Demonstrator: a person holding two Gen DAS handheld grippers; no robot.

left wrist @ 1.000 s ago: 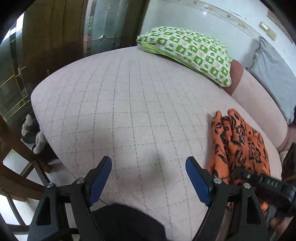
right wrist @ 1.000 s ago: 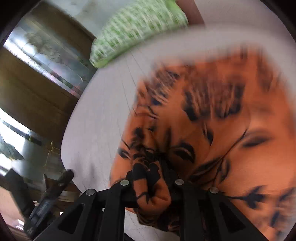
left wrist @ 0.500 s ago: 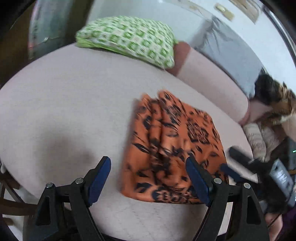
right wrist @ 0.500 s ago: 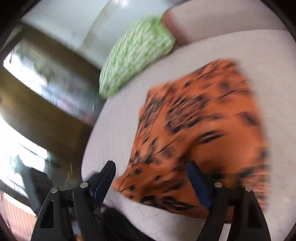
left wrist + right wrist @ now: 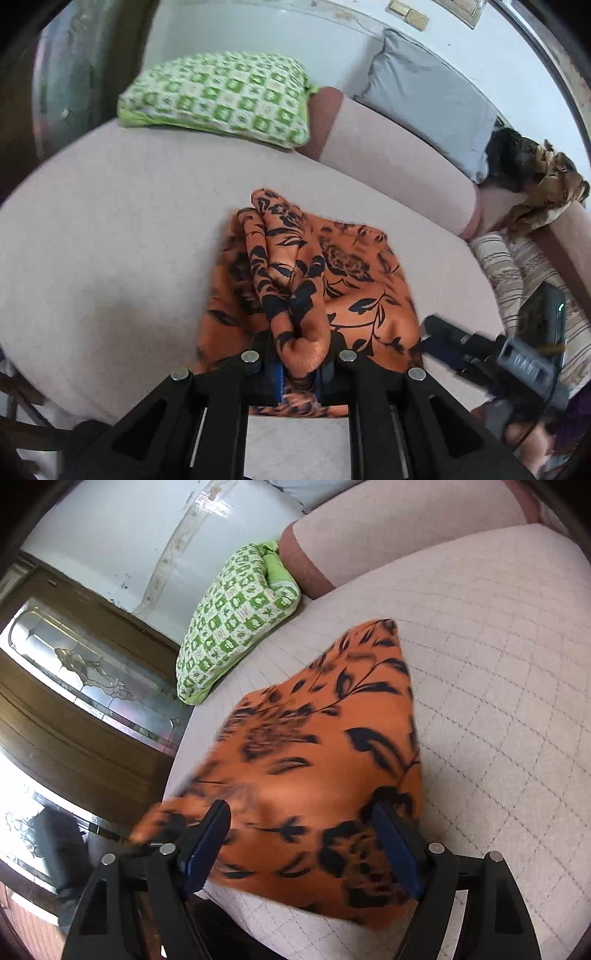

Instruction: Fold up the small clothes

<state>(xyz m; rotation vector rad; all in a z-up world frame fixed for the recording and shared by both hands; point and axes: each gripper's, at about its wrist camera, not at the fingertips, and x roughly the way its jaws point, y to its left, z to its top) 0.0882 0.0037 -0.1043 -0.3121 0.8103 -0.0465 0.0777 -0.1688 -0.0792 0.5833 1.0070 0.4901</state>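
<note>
1 orange garment [image 5: 354, 295] — bunched in left gripper [image 5: 299, 373], just closed.

green checked pillow [image 5: 225, 98], grey cushion [image 5: 424, 110], wooden door [image 5: 74, 716]

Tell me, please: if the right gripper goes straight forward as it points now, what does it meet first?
Probably the orange garment: it lies directly between and ahead of the open right gripper, on the bed. Depth is unclear.

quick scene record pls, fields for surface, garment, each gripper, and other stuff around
surface: pale quilted cushion
garment: orange black-patterned cloth, lying on the cushion, near edge bunched
left gripper: jaws have just closed, shut on a gathered fold of the cloth
right gripper: open, over the cloth, not gripping it
nearby: green checked pillow, grey pillow, clothes pile
</note>
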